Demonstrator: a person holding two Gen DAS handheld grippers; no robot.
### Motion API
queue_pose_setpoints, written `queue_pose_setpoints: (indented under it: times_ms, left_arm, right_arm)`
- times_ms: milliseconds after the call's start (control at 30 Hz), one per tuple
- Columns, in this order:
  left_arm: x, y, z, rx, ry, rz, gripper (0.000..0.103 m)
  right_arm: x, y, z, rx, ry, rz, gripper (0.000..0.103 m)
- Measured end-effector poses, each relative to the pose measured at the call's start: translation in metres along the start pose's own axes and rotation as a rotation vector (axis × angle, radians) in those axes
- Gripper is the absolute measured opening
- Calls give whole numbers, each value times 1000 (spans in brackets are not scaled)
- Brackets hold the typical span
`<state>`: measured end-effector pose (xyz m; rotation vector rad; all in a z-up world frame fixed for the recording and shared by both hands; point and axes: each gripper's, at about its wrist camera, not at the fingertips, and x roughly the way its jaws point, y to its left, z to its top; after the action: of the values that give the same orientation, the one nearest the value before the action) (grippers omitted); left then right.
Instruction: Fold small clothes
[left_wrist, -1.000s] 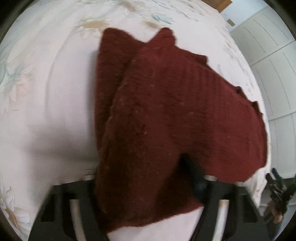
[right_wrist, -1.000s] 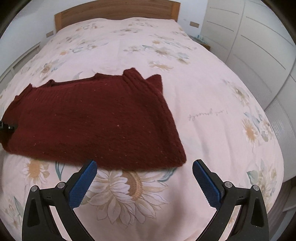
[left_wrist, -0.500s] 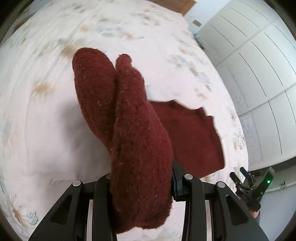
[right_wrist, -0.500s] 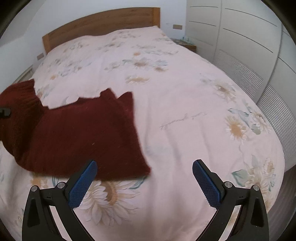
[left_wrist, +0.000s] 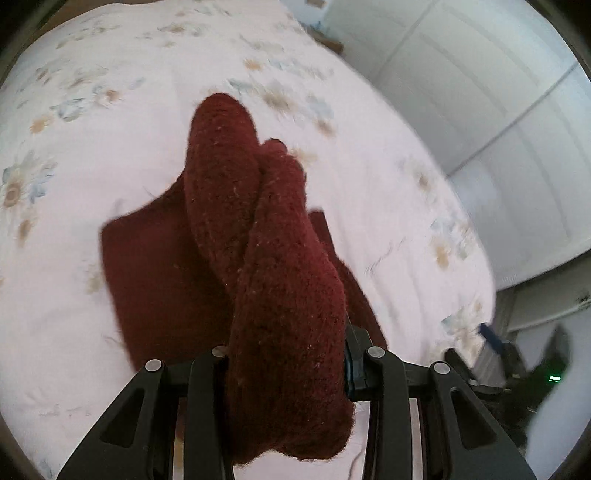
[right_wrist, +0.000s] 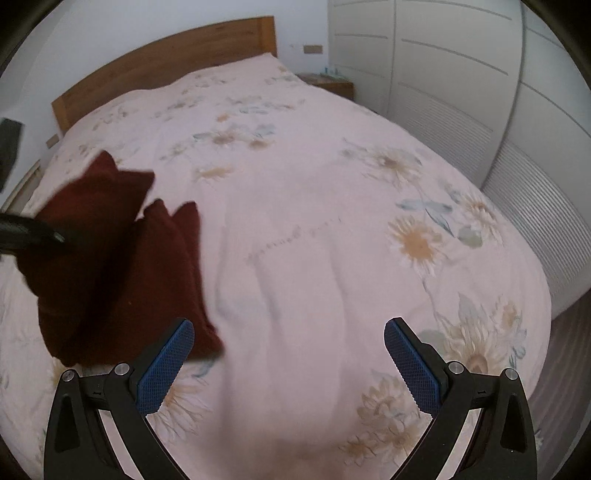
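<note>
While left claw (left_wrist: 284, 373) pinches sweater (left_wrist: 280, 280) (bunched), right claw (right_wrist: 288, 365) gapes

knit garment (left_wrist: 288, 295) hides left pads; wardrobe (left_wrist: 498, 122) blurred

Two wrist fisheyes angled steeply down, close over the bed (right_wrist: 314, 229), sharing the maroon knit (left_wrist: 280, 295).

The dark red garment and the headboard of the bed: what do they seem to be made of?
Dark red garment: looks like thick knitted wool or a wool-like yarn, matte, with fuzzy fibres along its edges and pale flecks on the surface. Headboard: appears to be wood or wood veneer, warm brown with a smooth, low-sheen face; the grain is too blurred to tell.
</note>
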<state>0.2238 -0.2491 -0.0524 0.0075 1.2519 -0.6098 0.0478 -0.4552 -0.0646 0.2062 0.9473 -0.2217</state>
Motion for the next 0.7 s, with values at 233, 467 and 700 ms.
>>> queue_pose_setpoints:
  times_ms: [233, 467, 700]
  left_arm:
    - [72, -27, -17, 24, 109, 218, 43]
    - [57, -29, -10, -1, 90, 249, 82]
    - [5, -18, 5, -30, 19, 187, 102]
  right_arm:
    - [3, -14, -12, 14, 23, -1, 103]
    - [-2, -13, -9, 20, 15, 14, 103]
    - [-18, 10, 9, -44, -24, 57, 103]
